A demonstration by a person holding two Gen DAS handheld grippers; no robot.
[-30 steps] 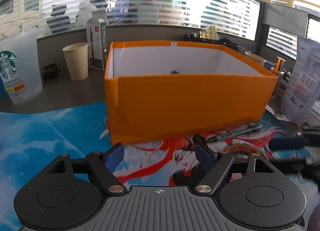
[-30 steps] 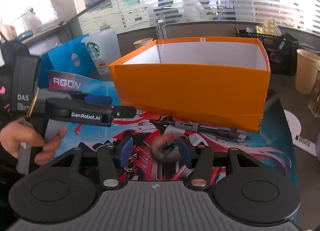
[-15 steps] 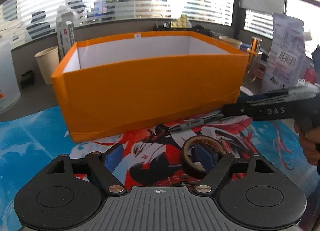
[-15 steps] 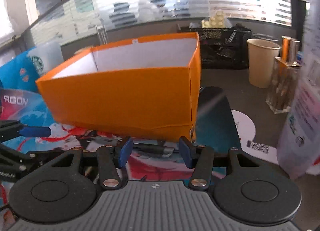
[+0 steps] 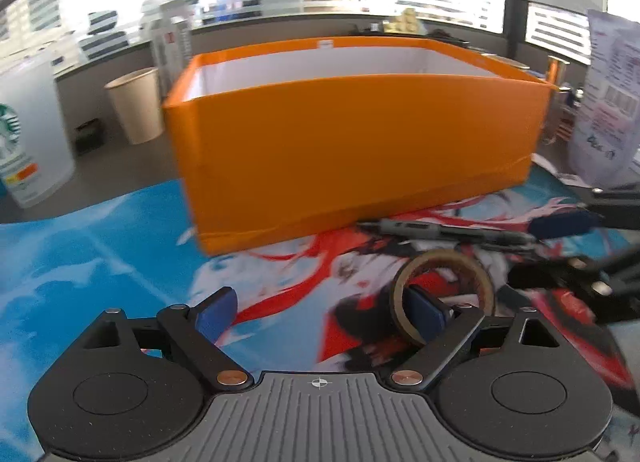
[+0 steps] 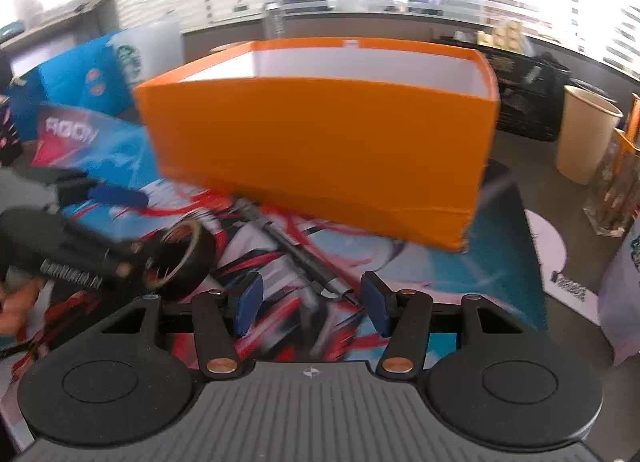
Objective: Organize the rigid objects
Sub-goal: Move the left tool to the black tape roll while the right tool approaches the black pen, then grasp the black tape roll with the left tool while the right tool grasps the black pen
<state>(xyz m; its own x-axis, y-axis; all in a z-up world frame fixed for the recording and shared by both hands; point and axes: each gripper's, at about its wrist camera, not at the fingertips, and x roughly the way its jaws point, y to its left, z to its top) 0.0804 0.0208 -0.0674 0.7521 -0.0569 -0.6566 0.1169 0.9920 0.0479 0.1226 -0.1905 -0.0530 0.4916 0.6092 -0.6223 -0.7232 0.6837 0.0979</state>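
Tape roll (image 5: 442,294) sits hooked over my left gripper's (image 5: 320,312) right finger, jaws spread wide, nothing pinched. It's near the mat's (image 5: 80,270) middle, just short of the pen (image 5: 444,230) lying along the box's (image 5: 352,149) front wall. I judge the roll light and stiff; a finger through the core suits it.

Right wrist: my right gripper (image 6: 310,298) hangs with jaws spread and empty, the pen (image 6: 296,250) tip between them. Slim, hard, likely slippery; I'd pinch mid-barrel.

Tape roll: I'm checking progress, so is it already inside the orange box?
No, the tape roll hangs on the left gripper's finger, outside the orange box.
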